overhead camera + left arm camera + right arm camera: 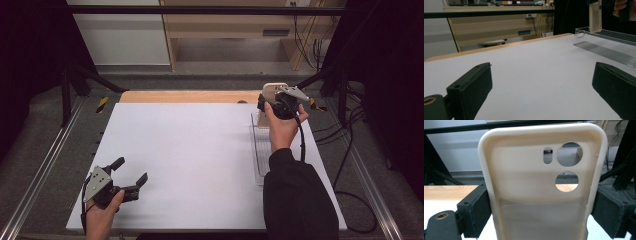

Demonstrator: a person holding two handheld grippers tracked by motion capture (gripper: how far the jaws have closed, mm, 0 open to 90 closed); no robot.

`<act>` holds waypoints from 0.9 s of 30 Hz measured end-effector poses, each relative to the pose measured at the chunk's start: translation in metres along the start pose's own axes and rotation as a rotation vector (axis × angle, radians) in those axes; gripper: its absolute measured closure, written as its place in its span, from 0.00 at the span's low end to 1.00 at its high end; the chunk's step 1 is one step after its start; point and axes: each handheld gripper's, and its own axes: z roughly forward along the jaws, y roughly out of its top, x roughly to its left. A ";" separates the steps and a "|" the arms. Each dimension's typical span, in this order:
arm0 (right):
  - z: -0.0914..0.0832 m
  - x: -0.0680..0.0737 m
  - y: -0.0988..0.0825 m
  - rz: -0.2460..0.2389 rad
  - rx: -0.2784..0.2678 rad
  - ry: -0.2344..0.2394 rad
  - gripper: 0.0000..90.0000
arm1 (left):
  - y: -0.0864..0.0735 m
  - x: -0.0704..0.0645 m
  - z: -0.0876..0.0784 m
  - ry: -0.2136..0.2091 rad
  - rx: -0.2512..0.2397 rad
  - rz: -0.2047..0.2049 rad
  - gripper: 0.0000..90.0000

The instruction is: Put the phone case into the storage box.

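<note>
A cream phone case (541, 185) with camera cut-outs stands upright between the jaws of my right gripper (541, 212), which is shut on its two long sides. In the high view that gripper (271, 104) holds the phone case (272, 89) at the far right of the white table, over the far end of a clear plastic tray (260, 150). The left gripper view shows the phone case (595, 16) above the clear tray (604, 42). My left gripper (131, 173) rests near the table's front left corner, open, nothing between its jaws (541, 87).
The white table top (190, 150) has a wooden strip (185, 96) along its far edge. Black frame posts and metal rails flank both sides. Cables lie on the floor at the right. A wooden desk stands beyond the table.
</note>
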 end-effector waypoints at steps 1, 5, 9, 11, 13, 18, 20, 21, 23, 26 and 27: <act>0.001 0.000 -0.001 -0.003 -0.001 -0.001 0.14 | 0.000 0.000 0.000 0.000 0.001 0.001 0.02; 0.002 -0.002 -0.003 -0.007 0.004 -0.005 0.14 | 0.000 0.000 0.000 -0.002 0.001 0.001 0.02; 0.003 -0.004 -0.005 0.018 0.003 0.002 0.14 | 0.000 -0.001 0.001 -0.004 0.002 0.005 0.02; 0.005 -0.004 -0.006 0.026 0.010 -0.001 0.14 | 0.000 -0.001 0.001 -0.006 0.002 0.003 0.02; 0.006 -0.003 -0.007 0.023 0.014 -0.006 0.14 | 0.000 -0.001 0.001 -0.009 0.003 0.003 0.02; 0.009 -0.002 -0.010 0.022 0.020 -0.012 0.14 | 0.000 0.000 0.000 -0.006 0.001 0.002 0.02; 0.009 -0.002 -0.011 0.031 0.020 -0.014 0.13 | 0.000 0.000 0.000 -0.007 -0.004 0.000 0.02; 0.010 -0.001 -0.012 0.033 0.020 -0.015 0.13 | 0.000 0.001 0.000 -0.007 -0.006 -0.003 0.02; 0.011 -0.001 -0.013 0.037 0.015 -0.019 0.13 | 0.000 0.001 0.000 -0.007 -0.006 -0.004 0.02; 0.012 0.000 -0.014 0.030 0.014 -0.020 0.13 | 0.000 0.001 0.000 -0.008 -0.005 -0.003 0.02; 0.012 0.001 -0.014 0.031 0.015 -0.022 0.13 | 0.000 0.001 0.000 -0.009 -0.006 -0.003 0.02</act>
